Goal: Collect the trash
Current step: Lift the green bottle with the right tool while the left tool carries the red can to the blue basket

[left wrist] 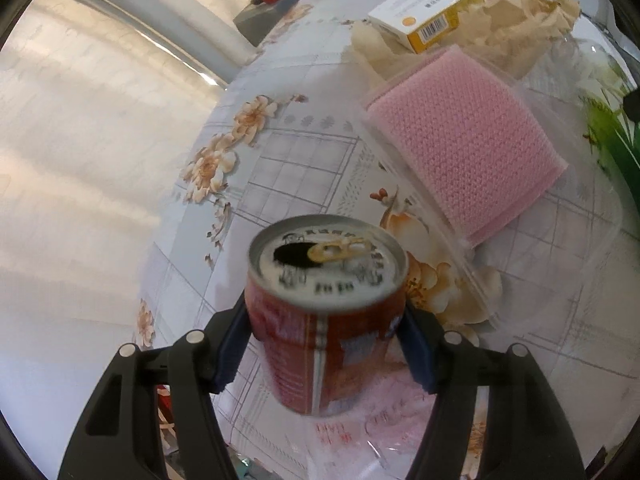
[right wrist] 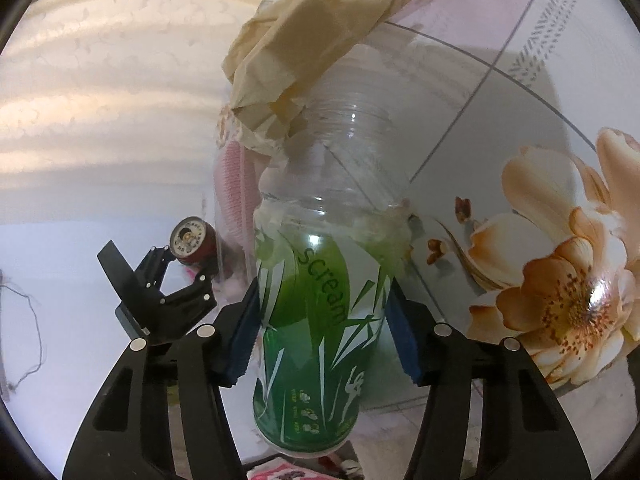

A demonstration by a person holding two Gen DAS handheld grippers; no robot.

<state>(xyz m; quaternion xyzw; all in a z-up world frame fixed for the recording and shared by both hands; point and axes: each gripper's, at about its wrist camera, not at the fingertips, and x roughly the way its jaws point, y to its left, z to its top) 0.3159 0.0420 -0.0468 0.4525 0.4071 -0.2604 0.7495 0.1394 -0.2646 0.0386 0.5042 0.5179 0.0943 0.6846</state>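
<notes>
Left gripper is clamped on a red drink can — blue pads press both sides, opened top facing up, the can above the near edge of the floral tablecloth. Right gripper has a clear plastic bottle with green label between its pads, both touching the label — gripped, uncapped neck pointing away. Behind on the table: pink sponge in a clear tray, yellow-white box, crumpled brown paper.
</notes>
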